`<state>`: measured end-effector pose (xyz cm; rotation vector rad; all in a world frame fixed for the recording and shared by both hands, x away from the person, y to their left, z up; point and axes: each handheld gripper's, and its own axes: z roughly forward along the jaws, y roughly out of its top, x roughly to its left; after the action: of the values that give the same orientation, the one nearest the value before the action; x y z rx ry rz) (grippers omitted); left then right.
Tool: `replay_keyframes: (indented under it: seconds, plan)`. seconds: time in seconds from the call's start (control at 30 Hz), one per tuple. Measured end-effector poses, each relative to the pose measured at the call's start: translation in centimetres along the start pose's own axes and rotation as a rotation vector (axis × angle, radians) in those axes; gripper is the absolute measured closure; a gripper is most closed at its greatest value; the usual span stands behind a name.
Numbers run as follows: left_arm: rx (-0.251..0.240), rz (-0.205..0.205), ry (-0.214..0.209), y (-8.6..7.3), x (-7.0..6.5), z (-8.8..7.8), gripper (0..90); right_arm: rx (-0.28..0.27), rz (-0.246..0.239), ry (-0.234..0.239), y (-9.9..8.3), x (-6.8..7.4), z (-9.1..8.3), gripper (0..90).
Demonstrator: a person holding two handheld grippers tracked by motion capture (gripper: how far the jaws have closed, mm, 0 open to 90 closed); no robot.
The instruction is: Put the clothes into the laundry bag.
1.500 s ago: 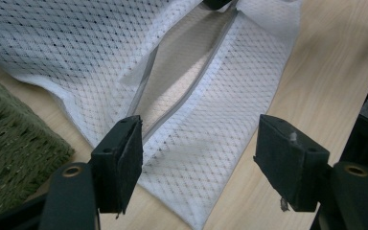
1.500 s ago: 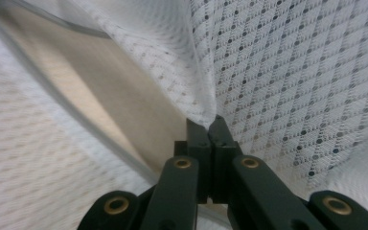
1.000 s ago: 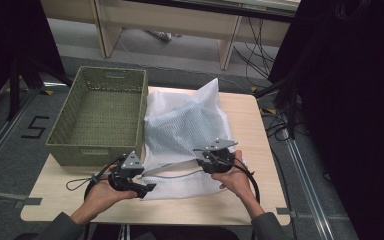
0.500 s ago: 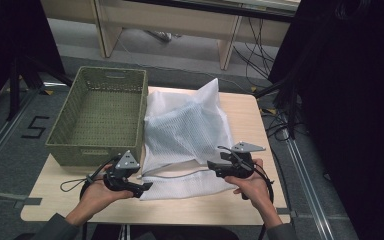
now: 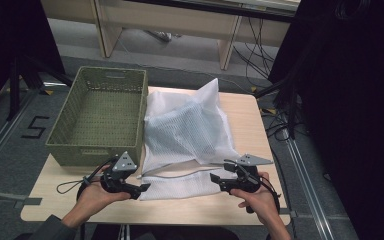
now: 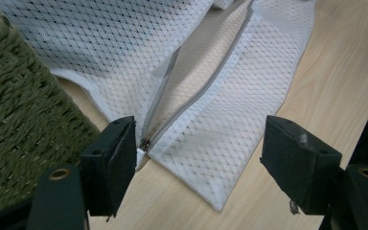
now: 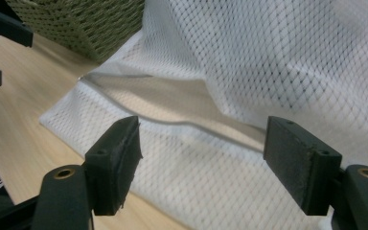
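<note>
Mesh bag [image 5: 187,135] unzipped beside basket [image 5: 100,112], both grippers [image 5: 139,189] [image 5: 215,178] spread wide, released, zip pull [image 6: 145,143] perhaps by left jaw.

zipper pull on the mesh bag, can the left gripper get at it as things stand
Probably yes. The zipper pull lies exposed on the mesh bag, right beside one of the left gripper's open fingers, with nothing covering it.

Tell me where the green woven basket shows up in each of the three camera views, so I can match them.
High view: the basket sits on the table's far left, its right side against the white mesh bag.
Left gripper view: its woven wall takes up the left edge, next to the left jaw.
Right gripper view: a corner of it shows at top left.
Shared landmark: the bag's grey zipper, open, running beside the basket.
</note>
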<state>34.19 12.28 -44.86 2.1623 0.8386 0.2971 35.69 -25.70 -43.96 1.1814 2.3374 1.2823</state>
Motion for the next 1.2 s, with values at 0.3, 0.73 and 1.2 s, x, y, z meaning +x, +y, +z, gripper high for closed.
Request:
replay_keyframes:
  seconds: [0.3, 0.73, 1.2]
  plan:
    - [0.015, 0.031, -0.001, -0.3, -0.5, -0.2, 25.8, 0.010, 0.012, -0.030, -1.4, 0.2, -1.1, 28.3]
    - [0.032, 0.077, -0.005, -0.8, -1.9, -0.4, 22.5, 0.024, 0.012, -0.008, -2.5, 1.4, -2.2, 27.8]
    - [0.049, 0.101, 0.002, -1.1, -2.6, -0.2, 18.8, 0.057, -0.045, -0.001, -3.4, 2.0, -2.6, 27.5]
